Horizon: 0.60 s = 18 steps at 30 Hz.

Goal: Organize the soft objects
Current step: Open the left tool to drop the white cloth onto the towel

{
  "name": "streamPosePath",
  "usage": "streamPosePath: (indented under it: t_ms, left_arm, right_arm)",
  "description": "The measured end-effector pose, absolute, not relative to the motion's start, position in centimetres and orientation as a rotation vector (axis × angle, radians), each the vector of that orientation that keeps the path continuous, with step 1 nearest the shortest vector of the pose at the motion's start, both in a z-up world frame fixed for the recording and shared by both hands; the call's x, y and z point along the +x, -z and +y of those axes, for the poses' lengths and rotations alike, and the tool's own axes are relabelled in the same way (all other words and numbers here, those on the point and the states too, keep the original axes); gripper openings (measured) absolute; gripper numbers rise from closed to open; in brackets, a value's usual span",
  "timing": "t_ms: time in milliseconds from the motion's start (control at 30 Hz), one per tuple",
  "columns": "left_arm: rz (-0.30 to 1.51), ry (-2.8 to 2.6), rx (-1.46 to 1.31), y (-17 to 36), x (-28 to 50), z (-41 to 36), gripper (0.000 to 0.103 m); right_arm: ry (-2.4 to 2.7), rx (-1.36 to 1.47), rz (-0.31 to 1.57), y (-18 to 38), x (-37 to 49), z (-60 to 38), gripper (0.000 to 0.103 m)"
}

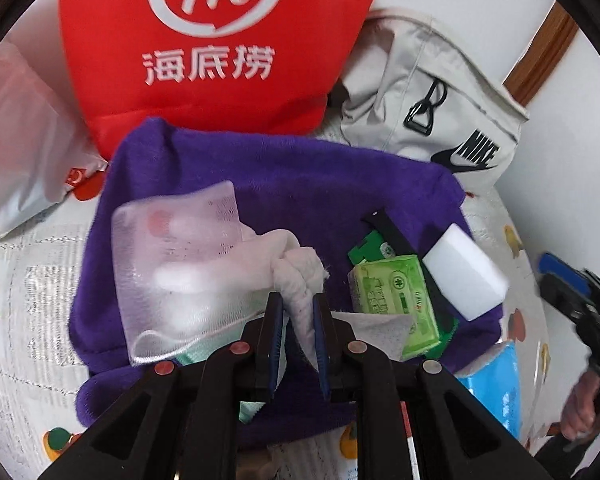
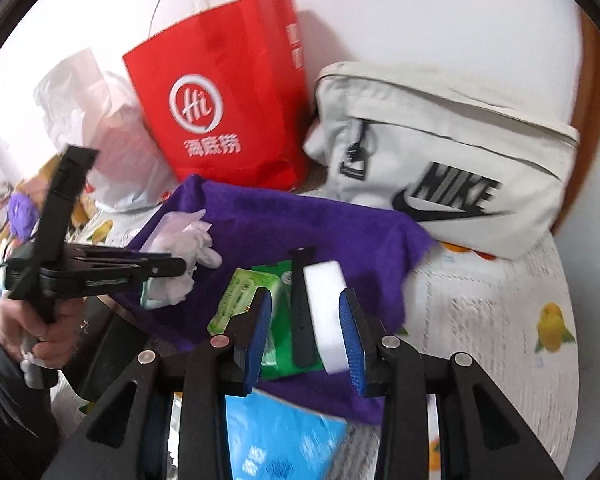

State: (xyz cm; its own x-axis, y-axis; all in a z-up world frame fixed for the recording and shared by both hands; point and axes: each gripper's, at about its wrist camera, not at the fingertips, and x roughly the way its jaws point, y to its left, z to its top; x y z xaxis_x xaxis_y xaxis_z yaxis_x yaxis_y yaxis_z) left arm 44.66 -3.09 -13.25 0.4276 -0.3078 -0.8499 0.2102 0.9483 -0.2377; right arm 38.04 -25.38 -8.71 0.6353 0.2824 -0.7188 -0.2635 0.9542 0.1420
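A purple cloth (image 1: pixel 292 184) lies spread on the table and holds the soft things. My left gripper (image 1: pixel 297 308) is shut on a knotted white cloth (image 1: pixel 300 276), next to a white mesh bag (image 1: pixel 180 264). A green tissue pack (image 1: pixel 396 300), a black strap (image 1: pixel 396 236) and a white sponge block (image 1: pixel 464 272) lie to the right. In the right wrist view my right gripper (image 2: pixel 306 312) is open just above the white sponge block (image 2: pixel 326 300) and the black strap (image 2: pixel 302 312). The green pack (image 2: pixel 244 292) and the purple cloth (image 2: pixel 300 220) are below it. The left gripper (image 2: pixel 172 268) shows at the left.
A red paper bag (image 2: pixel 224 108) and a grey Nike bag (image 2: pixel 440 160) stand against the wall behind the cloth. A clear plastic bag (image 2: pixel 100 128) is at the back left. A blue tissue pack (image 2: pixel 280 440) lies at the near edge. The table has a fruit-print cover (image 2: pixel 500 300).
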Motion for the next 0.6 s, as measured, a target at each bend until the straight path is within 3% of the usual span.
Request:
streamPosePath:
  t_ms: [200,300,333,600]
  left_arm:
    - [1.09,0.318,-0.094,13.5,45.0,-3.6,0.019]
    - [1.115,0.322,-0.097,13.5,44.9,-3.7,0.047]
    - [1.102,0.324,-0.108,13.2,44.6,-3.6,0.051]
    - [1.055,0.309,-0.067,10.0,41.1,-3.4,0.052]
  right_arm:
    - [-0.306,0.104,0.802,8.5,36.0,-26.7,0.035]
    - [-0.304,0.116,0.807,8.7,35.4,-26.9,0.035]
    - [-0.302,0.119,0.809,8.8,35.2,-26.8,0.035]
    - [-0.335,0.135,0.818,8.3,32.1,-26.2,0.035]
